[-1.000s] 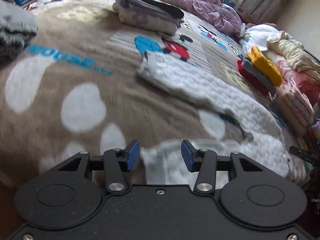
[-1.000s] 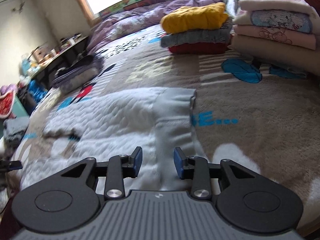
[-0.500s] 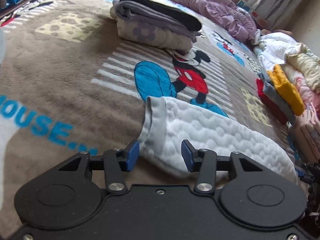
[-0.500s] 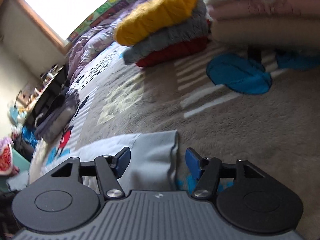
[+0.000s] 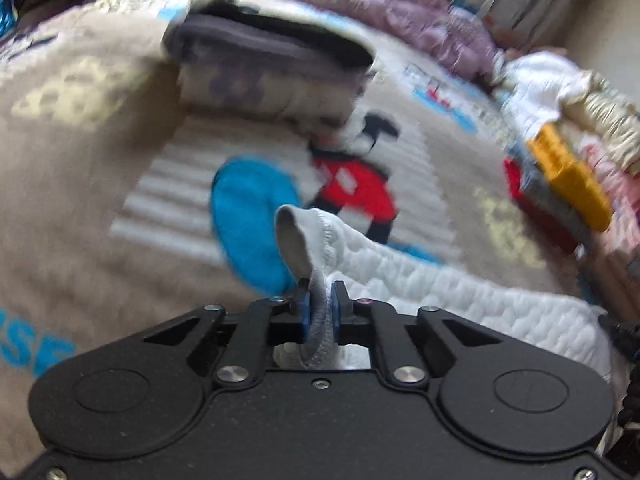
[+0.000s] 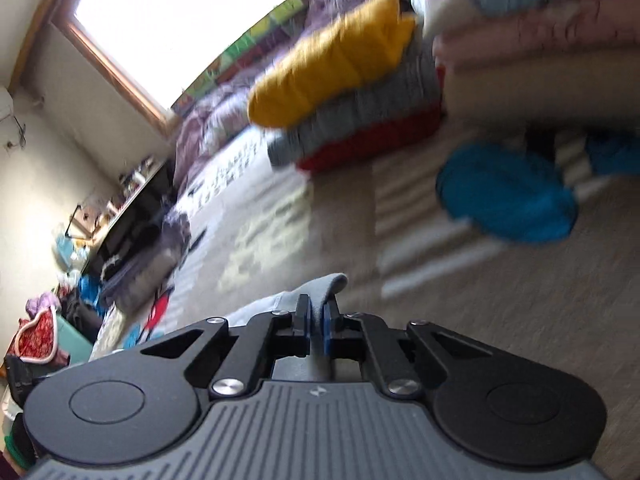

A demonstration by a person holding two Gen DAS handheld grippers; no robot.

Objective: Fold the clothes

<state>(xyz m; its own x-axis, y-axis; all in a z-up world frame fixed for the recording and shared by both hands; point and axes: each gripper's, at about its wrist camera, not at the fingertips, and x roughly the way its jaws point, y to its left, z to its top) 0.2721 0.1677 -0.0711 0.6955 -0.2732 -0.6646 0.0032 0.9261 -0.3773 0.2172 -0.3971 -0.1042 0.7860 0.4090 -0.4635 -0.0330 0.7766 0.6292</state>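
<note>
Two fisheye views look along hand-held grippers over a bed covered by a brown cartoon-mouse blanket [image 5: 80, 208]; both are blurred. In the left wrist view, a folded stack of dark and grey clothes [image 5: 264, 68] lies on the blanket at the far left of the red-and-black mouse figure, and beyond it a purple quilt [image 5: 420, 16] runs along the far edge. Nearer the camera than the mouse figure, the pale quilted garment [image 5: 440, 280] lies spread to the right, its grey ribbed cuff lifted and pinched in the left hand-held gripper [image 5: 319, 312], whose blue pads have just been closing and now clamp the cloth between them. To the right of the mouse figure stands a pile with a yellow piece [image 5: 568, 184] on top of grey and red ones. In the right wrist view, a bright window [image 6: 180, 20] fills the upper left. At the bottom centre the right hand-held gripper [image 6: 316, 324] has just clenched on another grey band of the same garment, which pokes up between its pads. Beyond it, up and to the right, sits the yellow, grey and red pile.
</note>
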